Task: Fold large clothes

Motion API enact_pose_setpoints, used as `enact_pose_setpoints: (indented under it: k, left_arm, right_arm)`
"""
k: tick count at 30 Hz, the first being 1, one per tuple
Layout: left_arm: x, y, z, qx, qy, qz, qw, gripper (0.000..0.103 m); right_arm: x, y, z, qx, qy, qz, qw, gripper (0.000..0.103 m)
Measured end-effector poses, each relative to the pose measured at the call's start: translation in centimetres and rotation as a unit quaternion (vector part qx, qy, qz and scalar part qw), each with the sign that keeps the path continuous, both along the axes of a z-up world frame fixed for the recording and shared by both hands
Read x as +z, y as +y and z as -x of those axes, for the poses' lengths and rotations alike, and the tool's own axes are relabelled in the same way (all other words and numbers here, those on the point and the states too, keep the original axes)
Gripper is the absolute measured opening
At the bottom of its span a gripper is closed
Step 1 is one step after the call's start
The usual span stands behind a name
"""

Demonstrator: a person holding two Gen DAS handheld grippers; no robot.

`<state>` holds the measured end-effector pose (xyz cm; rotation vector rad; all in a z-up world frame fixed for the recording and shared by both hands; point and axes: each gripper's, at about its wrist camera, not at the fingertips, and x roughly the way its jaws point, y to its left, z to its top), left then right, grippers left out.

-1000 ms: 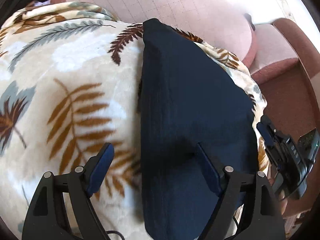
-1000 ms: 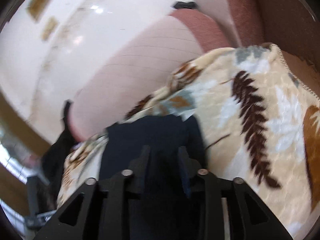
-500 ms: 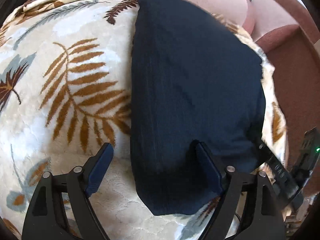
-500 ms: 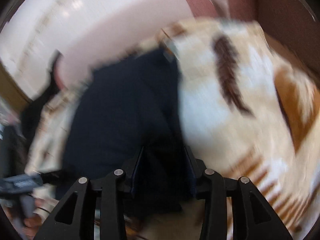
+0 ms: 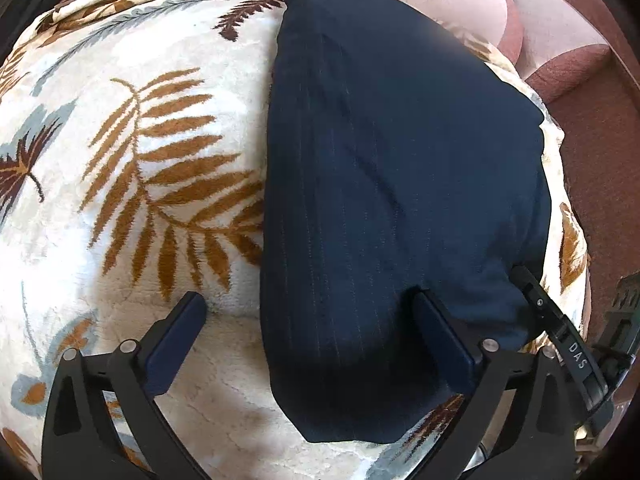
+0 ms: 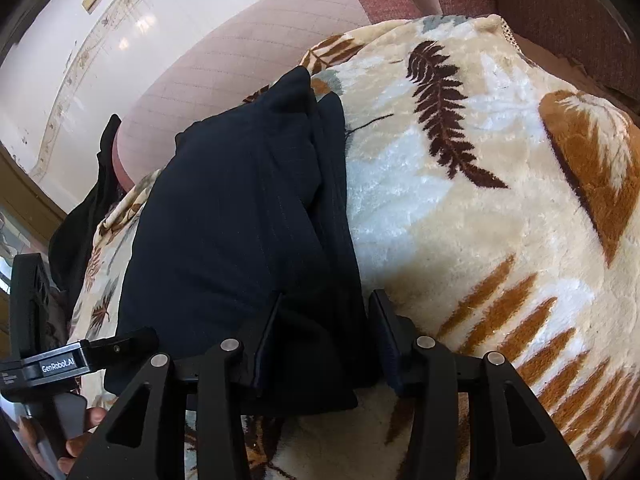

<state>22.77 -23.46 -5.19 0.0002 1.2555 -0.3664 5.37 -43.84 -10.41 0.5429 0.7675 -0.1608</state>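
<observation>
Where nearest the lenses: two claws low over a leaf-print blanket, ordered below from near to far.
Left claw (image 5: 308, 332): spread wide, gripping nothing; one finger (image 5: 176, 336) over bare blanket, the other (image 5: 440, 336) over the near end of the dark cloth.
Right claw (image 6: 324, 340): narrowed on the near edge of the folded garment, dark fabric bunched between both fingers (image 6: 266, 344).
Folded garment (image 5: 396, 184): navy with faint pinstripes, lying lengthwise on the blanket, reaching from near the claws back toward the sofa's pale cushion.
Garment, right wrist view (image 6: 236, 220): stacked layers visible along the right-hand edge, far corner raised slightly; layering not visible from the left wrist.
Blanket (image 5: 132, 168): plush cream with brown, rust and grey-blue fern leaves, spread under the garment; also seen (image 6: 480, 200) with a trimmed edge at the far corner.
Seen only from the left wrist: right claw's body entering at the lower right, marked "DAS", tip at the garment's edge.
Seen only from the right wrist: left claw's body at the lower left, labelled "GenRobot.AI", with bare skin below it.
Sofa (image 6: 256, 52): pink quilted cushion with reddish-brown upholstery, behind the blanket.
Farthest: white wall (image 6: 160, 4), right wrist view alone.
</observation>
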Motion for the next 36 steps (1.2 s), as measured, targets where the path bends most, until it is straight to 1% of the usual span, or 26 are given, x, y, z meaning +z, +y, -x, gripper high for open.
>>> enact_pose_setpoints:
  k: [3, 5, 6, 7, 9, 10, 14, 15, 16, 17, 18, 19, 20, 21, 22, 23, 24, 25, 26, 28, 29, 30, 32, 33, 35, 36]
  left_arm:
    - [0.0, -0.2, -0.3, -0.005, 0.001, 0.000, 1.0000, 0.103]
    - [0.3, -0.1, -0.7, -0.011, 0.008, 0.009, 0.9999, 0.103]
    - [0.7, 0.0, -1.0, -0.013, 0.010, 0.022, 0.9996, 0.103]
    - [1.3, 0.2, -1.6, -0.012, 0.009, 0.037, 0.9992, 0.103]
    - [2.4, 0.4, -2.9, -0.006, 0.003, 0.054, 0.9985, 0.103]
    - [3.0, 0.4, -3.9, -0.002, 0.003, 0.061, 0.9981, 0.103]
    - [4.6, -0.2, -7.8, 0.012, 0.013, 0.086, 0.9962, 0.103]
    - [4.9, -0.4, -8.6, 0.013, 0.014, 0.094, 0.9954, 0.103]
    - [5.3, -0.6, -9.4, 0.014, 0.012, 0.102, 0.9946, 0.103]
    - [5.4, -0.8, -9.8, 0.013, 0.009, 0.106, 0.9942, 0.103]
    - [5.4, -1.1, -10.3, 0.012, 0.004, 0.107, 0.9942, 0.103]
    - [4.9, -1.4, -10.7, 0.011, 0.004, 0.100, 0.9949, 0.103]
    - [4.4, -1.7, -10.9, 0.011, 0.008, 0.094, 0.9955, 0.103]
    - [3.3, -1.9, -11.3, 0.013, 0.019, 0.085, 0.9961, 0.103]
    - [1.8, -2.2, -11.8, 0.016, 0.043, 0.079, 0.9958, 0.103]
    - [0.5, -2.2, -12.1, 0.018, 0.068, 0.084, 0.9939, 0.103]
    - [-0.1, -2.1, -12.3, 0.021, 0.082, 0.093, 0.9921, 0.103]
    - [0.2, -1.8, -12.3, 0.019, 0.078, 0.100, 0.9917, 0.103]
    - [0.6, -1.6, -12.2, 0.014, 0.077, 0.106, 0.9912, 0.103]
    - [1.6, -0.7, -12.0, 0.005, 0.071, 0.130, 0.9890, 0.103]
    - [1.8, -0.2, -11.9, 0.004, 0.070, 0.140, 0.9877, 0.103]
    - [1.9, 0.2, -11.7, 0.005, 0.073, 0.149, 0.9861, 0.103]
    - [1.6, 0.9, -11.4, 0.008, 0.088, 0.178, 0.9801, 0.103]
    - [1.1, 1.1, -11.1, 0.008, 0.097, 0.189, 0.9772, 0.103]
    - [0.2, 0.7, -10.7, 0.007, 0.119, 0.203, 0.9719, 0.103]
    - [0.0, 0.3, -10.7, 0.002, 0.125, 0.206, 0.9705, 0.103]
  right_arm:
    - [0.5, -0.4, -0.6, 0.013, 0.021, -0.017, 1.000, 0.050]
    - [1.1, -0.9, -1.1, 0.014, 0.033, -0.036, 0.999, 0.050]
    - [1.5, -1.3, -1.2, 0.007, 0.026, -0.047, 0.999, 0.051]
    - [2.4, -2.1, -1.3, -0.009, 0.002, -0.061, 0.998, 0.052]
    - [3.7, -3.3, -2.1, -0.031, -0.025, -0.074, 0.996, 0.055]
    - [4.1, -3.8, -3.1, -0.040, -0.028, -0.082, 0.995, 0.056]
    - [4.0, -5.0, -7.9, -0.050, -0.012, -0.115, 0.992, 0.056]
    - [4.1, -5.1, -8.8, -0.053, -0.015, -0.123, 0.991, 0.055]
    - [4.4, -5.2, -9.6, -0.050, -0.025, -0.134, 0.989, 0.049]
    - [4.9, -5.2, -10.5, -0.034, -0.042, -0.141, 0.989, 0.025]
    - [5.4, -5.1, -11.0, -0.026, -0.048, -0.128, 0.990, 0.004]
    - [6.1, -4.8, -11.5, -0.021, -0.056, -0.098, 0.993, 0.004]
    - [6.2, -4.8, -11.7, -0.021, -0.061, -0.084, 0.994, 0.004]
    - [6.0, -4.8, -12.0, -0.026, -0.059, -0.070, 0.995, 0.004]
    - [5.2, -4.9, -12.5, -0.035, -0.038, -0.053, 0.997, 0.003]
    - [3.7, -5.2, -13.2, -0.046, 0.002, -0.042, 0.998, 0.004]
    - [2.4, -5.5, -13.7, -0.048, 0.030, -0.050, 0.997, 0.004]
    - [2.2, -5.7, -13.5, -0.049, 0.027, -0.061, 0.997, 0.006]
    - [2.8, -6.0, -12.8, -0.049, 0.005, -0.076, 0.996, 0.013]
    - [3.9, -6.6, -11.2, -0.047, -0.025, -0.109, 0.993, 0.039]
    - [4.1, -7.1, -10.3, -0.043, -0.033, -0.129, 0.990, 0.068]
    - [4.1, -7.6, -9.7, -0.038, -0.038, -0.144, 0.988, 0.080]
    - [3.5, -8.1, -8.2, -0.026, -0.045, -0.162, 0.985, 0.080]
    - [3.0, -8.2, -7.8, -0.017, -0.040, -0.168, 0.985, 0.080]
    - [1.5, -8.2, -7.8, -0.004, -0.025, -0.184, 0.983, 0.080]
    - [0.9, -8.1, -7.9, 0.004, -0.025, -0.197, 0.980, 0.081]
